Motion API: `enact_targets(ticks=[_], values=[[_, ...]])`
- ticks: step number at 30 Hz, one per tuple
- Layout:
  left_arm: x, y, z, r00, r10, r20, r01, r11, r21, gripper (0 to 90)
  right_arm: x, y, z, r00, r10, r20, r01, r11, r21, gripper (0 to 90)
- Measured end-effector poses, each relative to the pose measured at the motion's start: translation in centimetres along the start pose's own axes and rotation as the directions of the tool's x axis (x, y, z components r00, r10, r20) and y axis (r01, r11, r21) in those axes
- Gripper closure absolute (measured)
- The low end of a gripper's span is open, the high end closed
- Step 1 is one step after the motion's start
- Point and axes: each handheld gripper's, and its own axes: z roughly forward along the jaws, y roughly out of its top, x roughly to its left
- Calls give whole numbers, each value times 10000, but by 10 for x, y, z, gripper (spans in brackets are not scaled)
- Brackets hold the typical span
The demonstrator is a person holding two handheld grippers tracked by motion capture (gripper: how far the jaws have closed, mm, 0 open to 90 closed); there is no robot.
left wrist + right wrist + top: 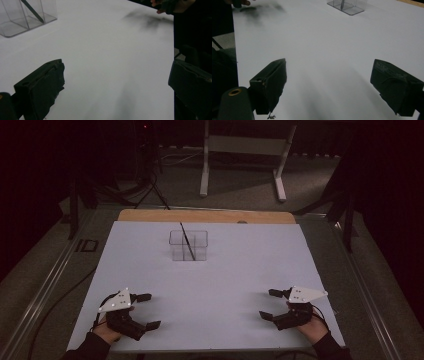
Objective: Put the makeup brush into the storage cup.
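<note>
at the table's near edge the left gripper point(148, 310) and right gripper point(266, 304) rest well apart, jaws spread wide, holding nothing. farther off, nearer the left, stands a clear box point(188, 245) with a dark stick point(187, 240) leaning in it, tilted away.

Each hand carries a black two-jaw tool: the left tool point(145, 310) and the right tool point(268, 304) are both matte black, and each is topped by a pale grey three-cornered plate dotted with small marks. The person wears dark sleeves, seen at the left sleeve point(90, 347) and the right sleeve point(332, 347), and thin black cables loop away from the tools' bodies. Up close the jaws are chunky black blocks with worn, slightly ragged pad edges, and a small brass-coloured ring sits in the right tool's body beside one jaw.
</note>
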Motion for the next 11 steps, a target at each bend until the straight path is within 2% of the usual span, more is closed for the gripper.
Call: enact_targets(ticks=[4,11], values=[[0,0,-1,10000,-67,-12,67,9999,-137,19,1,-1,2,9999,40,-125,-38,9999,116,139],[-1,-1,2,10000,-6,71,5,9999,129,19,1,-1,2,9998,116,-185,-114,9999,72,139]])
